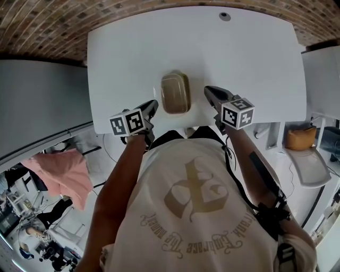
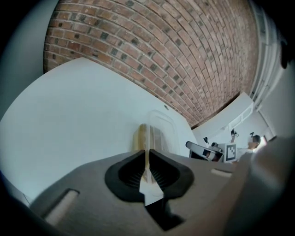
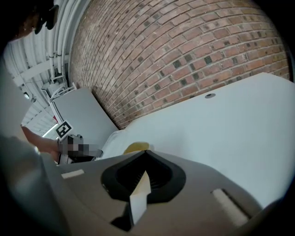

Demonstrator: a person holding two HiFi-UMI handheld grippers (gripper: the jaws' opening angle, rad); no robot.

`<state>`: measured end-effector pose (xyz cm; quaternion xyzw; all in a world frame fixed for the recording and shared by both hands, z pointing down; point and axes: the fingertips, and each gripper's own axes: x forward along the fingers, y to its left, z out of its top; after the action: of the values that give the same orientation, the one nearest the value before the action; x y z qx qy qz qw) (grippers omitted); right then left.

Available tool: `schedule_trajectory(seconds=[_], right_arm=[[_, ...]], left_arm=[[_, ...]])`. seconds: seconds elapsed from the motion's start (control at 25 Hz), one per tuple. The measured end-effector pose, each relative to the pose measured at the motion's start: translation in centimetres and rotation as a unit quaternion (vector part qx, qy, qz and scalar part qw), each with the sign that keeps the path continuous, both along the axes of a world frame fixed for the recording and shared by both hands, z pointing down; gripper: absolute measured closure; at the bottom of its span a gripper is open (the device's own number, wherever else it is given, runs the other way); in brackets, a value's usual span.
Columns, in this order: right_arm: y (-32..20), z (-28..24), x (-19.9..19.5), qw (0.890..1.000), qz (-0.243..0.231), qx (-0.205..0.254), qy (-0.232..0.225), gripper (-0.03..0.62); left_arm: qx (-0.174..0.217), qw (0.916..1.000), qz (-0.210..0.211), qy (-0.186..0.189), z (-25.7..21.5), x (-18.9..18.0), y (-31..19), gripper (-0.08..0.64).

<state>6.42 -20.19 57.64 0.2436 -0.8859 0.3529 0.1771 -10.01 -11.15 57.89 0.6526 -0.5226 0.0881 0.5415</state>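
Note:
A clear lidded container (image 1: 175, 93) with tan contents lies on the white table (image 1: 127, 53), near its front edge. My left gripper (image 1: 152, 107) hovers just left of the container, jaws together and holding nothing. My right gripper (image 1: 210, 92) sits just right of it, also shut and empty. In the left gripper view the container (image 2: 160, 131) lies straight ahead beyond the left gripper (image 2: 146, 156), with the other gripper at the right. In the right gripper view only a yellowish edge of the container (image 3: 137, 147) shows above the right gripper (image 3: 146, 155).
A round cable grommet (image 1: 225, 16) sits at the table's far edge. Brick surface (image 1: 48, 26) lies beyond the table. A grey panel (image 1: 37, 101) stands at the left, with pink cloth (image 1: 61, 170) below it. A white chair with an orange cushion (image 1: 300, 138) stands at the right.

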Motion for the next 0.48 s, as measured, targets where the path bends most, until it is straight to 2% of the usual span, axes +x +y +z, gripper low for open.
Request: schedule_trajectory(seconds=[0.48], right_arm=[[3.4,-2.3,0.6,0.999,0.038,0.028,0.012,0.584]], left_arm=[[0.032,0.9988,-0.033,0.015,-1.4,-4.2,5.0,0.529]])
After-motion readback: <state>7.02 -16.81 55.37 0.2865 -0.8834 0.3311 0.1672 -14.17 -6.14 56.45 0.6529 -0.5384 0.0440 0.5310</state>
